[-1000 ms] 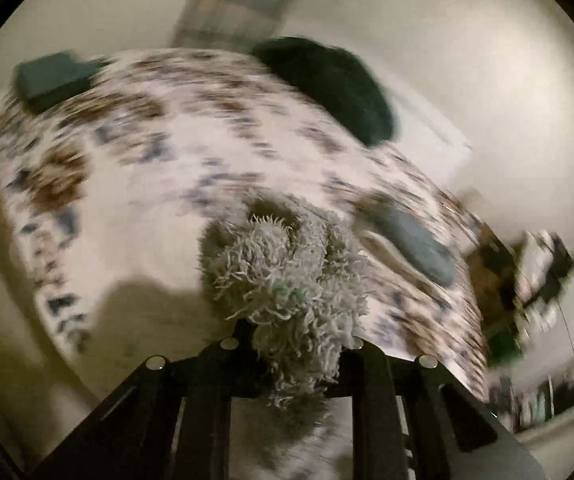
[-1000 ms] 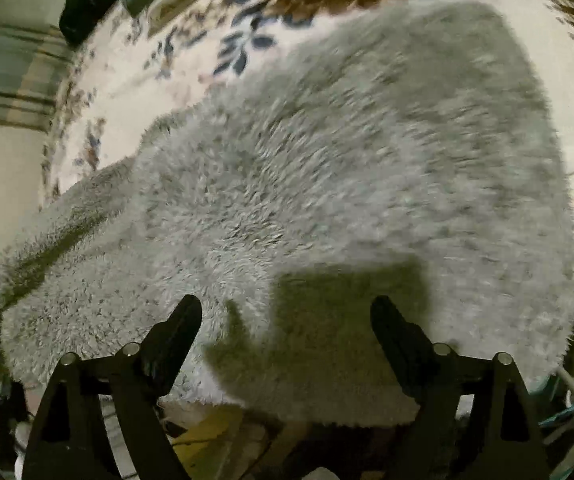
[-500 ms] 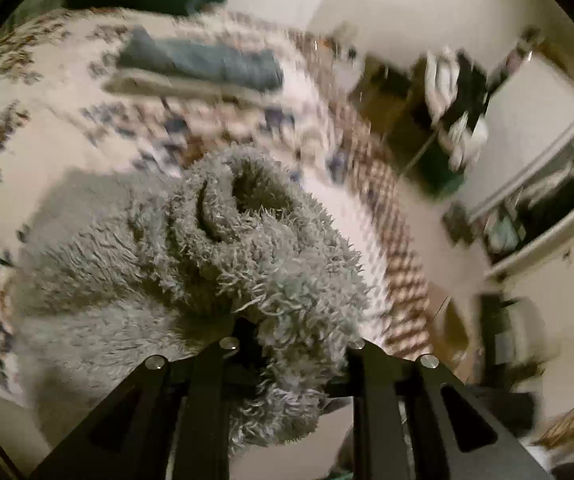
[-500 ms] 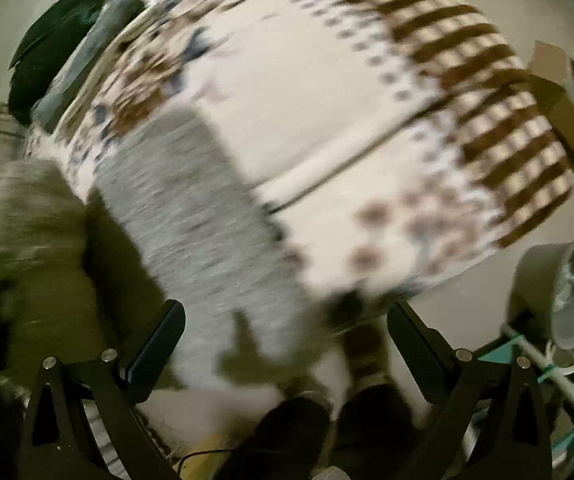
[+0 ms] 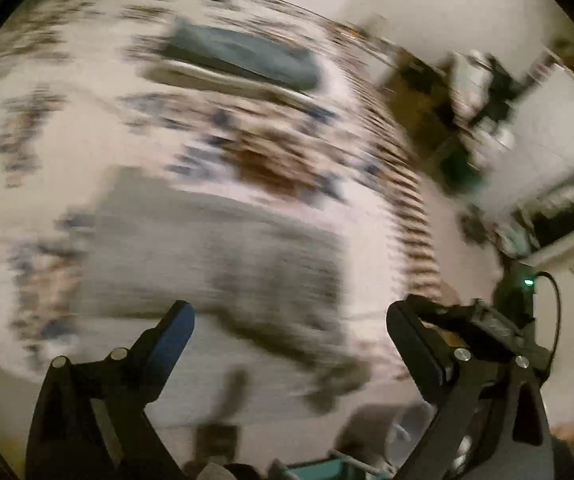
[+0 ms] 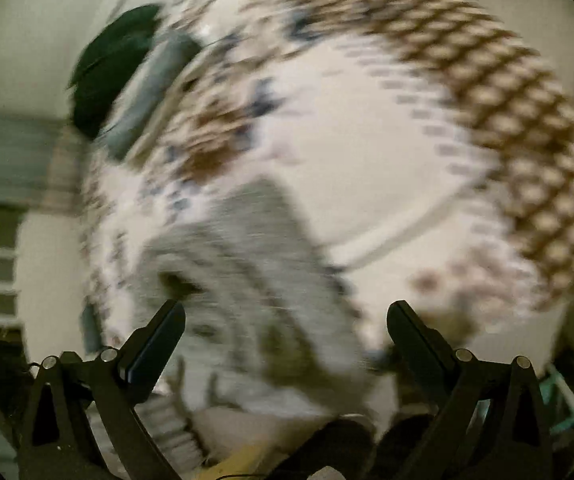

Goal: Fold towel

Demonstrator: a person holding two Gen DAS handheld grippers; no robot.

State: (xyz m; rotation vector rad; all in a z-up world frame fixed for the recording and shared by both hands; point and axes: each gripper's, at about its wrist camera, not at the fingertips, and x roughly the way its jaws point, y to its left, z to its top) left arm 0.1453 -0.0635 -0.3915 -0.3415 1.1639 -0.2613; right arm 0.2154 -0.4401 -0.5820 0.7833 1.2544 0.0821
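Observation:
The grey shaggy towel (image 5: 215, 252) lies flat on the patterned bedspread (image 5: 67, 128), blurred by motion in both views. My left gripper (image 5: 290, 320) hangs open above the towel's near edge with nothing between its fingers. In the right wrist view the towel (image 6: 247, 280) lies folded near the bed's front edge, and my right gripper (image 6: 286, 320) is open above it, holding nothing. Part of the other gripper (image 5: 499, 328) shows at the right of the left wrist view.
A folded blue-grey cloth (image 5: 243, 56) and a dark green pillow (image 6: 107, 68) lie at the far side of the bed. Cluttered furniture (image 5: 483, 92) stands past the bed's right edge. A teal rack (image 6: 563, 408) stands on the floor below the bed.
My left gripper has let go of the towel and opened; the towel now lies on the bed. Both grippers have drawn back from it, and the views are swinging fast.

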